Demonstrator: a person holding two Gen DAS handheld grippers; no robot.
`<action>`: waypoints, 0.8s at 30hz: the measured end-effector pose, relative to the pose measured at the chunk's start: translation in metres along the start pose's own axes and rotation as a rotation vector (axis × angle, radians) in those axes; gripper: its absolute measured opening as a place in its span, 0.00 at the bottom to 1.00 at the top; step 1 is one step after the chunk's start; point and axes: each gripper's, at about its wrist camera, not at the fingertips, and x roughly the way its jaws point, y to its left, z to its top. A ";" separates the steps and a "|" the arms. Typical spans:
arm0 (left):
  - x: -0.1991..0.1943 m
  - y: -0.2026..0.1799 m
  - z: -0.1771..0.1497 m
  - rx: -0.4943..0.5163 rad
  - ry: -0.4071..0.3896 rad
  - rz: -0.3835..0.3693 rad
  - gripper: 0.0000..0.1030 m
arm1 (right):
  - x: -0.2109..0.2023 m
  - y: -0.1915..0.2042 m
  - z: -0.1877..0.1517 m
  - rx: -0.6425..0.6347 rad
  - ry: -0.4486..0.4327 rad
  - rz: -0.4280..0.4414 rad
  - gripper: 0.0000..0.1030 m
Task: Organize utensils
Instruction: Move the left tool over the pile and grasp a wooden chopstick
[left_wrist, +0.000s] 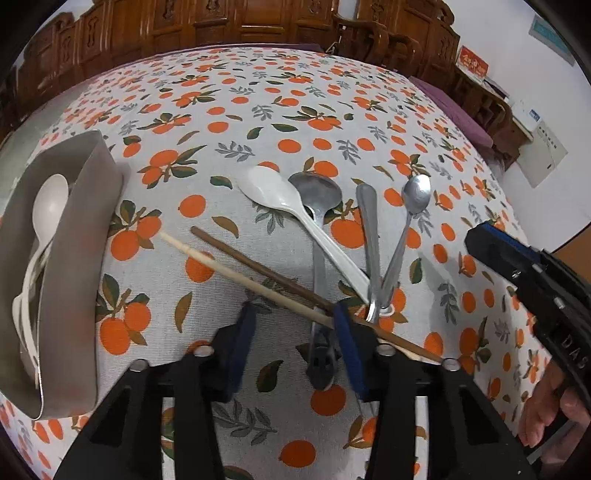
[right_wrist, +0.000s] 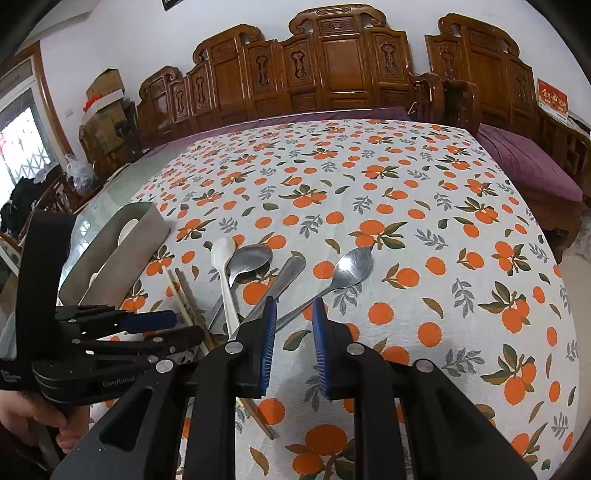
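On the worktop: 3 shiny metal spoons (left_wrist: 318, 199), 1 white plastic spoon (left_wrist: 273, 194), 2 wooden chopsticks (left_wrist: 236, 271); 1 grey metal tray (left_wrist: 88, 206) holding white spoons (left_wrist: 50, 206).

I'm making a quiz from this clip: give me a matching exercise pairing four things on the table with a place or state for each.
Things:
1. tray
2. pale chopstick
3. small steel spoon
4. right gripper

Places or states:
A. bowl farthest right among the loose utensils
B. holds white spoons at the left
C. jaws apart over bare cloth, nothing between
D. lies beside a brown chopstick

Pairs: 1-B, 2-D, 3-A, 4-C
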 end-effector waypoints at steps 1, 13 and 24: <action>0.000 0.000 0.000 -0.003 0.005 -0.013 0.30 | 0.000 0.001 0.000 -0.003 0.000 -0.001 0.21; -0.005 0.012 -0.002 -0.026 0.018 -0.049 0.15 | 0.003 0.007 -0.002 -0.022 0.014 0.013 0.21; 0.001 0.019 0.009 -0.087 0.036 -0.053 0.17 | 0.004 0.011 -0.003 -0.032 0.020 0.011 0.21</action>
